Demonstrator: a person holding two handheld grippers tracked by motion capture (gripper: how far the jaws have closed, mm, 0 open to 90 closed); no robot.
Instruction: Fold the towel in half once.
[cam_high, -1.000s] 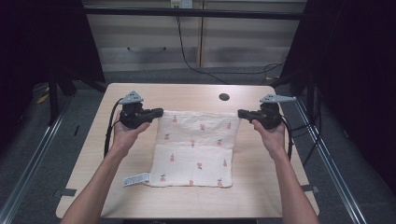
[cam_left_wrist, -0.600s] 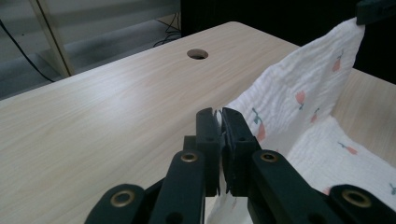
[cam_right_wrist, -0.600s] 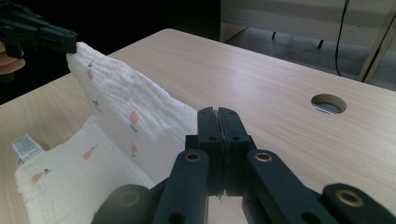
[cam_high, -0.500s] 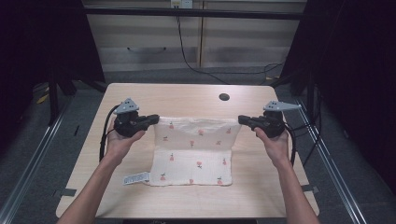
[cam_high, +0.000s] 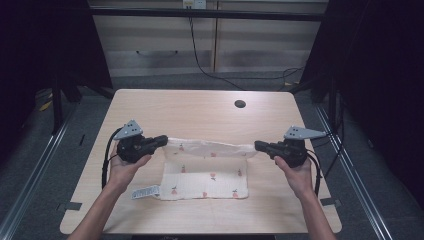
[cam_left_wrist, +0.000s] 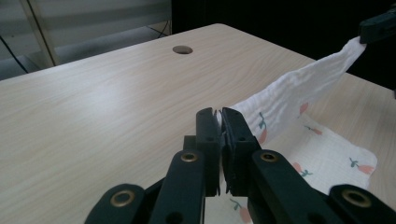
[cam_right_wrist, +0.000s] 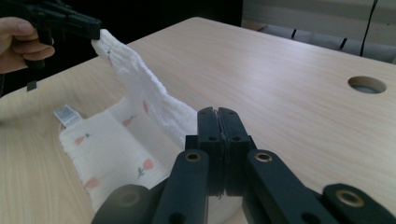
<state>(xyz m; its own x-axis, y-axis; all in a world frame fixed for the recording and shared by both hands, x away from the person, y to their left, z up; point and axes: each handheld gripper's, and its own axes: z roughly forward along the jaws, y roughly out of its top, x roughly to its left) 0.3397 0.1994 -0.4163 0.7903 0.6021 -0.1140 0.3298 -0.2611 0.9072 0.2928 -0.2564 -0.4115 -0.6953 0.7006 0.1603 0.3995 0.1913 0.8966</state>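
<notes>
Item: one white cloth (cam_high: 207, 172) printed with small red flowers, on a pale wooden table (cam_high: 200, 110) with a round cable hole (cam_high: 240, 104) near the far edge.

Left gripper (cam_high: 162, 140): jaws pressed together on the cloth's far left corner, a sliver of white showing between them in the left gripper view (cam_left_wrist: 219, 122).

Right gripper (cam_high: 258, 145): jaws pressed together on the far right corner; the cloth ran in under them in the right gripper view (cam_right_wrist: 218, 116).

Position of the cloth: far edge lifted off the table and stretched as a taut band between the two grippers; near half lying flat on the table, a white label (cam_high: 145, 191) sticking out at its near left corner.

Reason for the hold, as a judgement: with each corner pinched and the hands well apart, the edge was kept straight and level, which would suit bringing it toward the near edge as a fold. The lifted edge stood above the middle of the flat part.
</notes>
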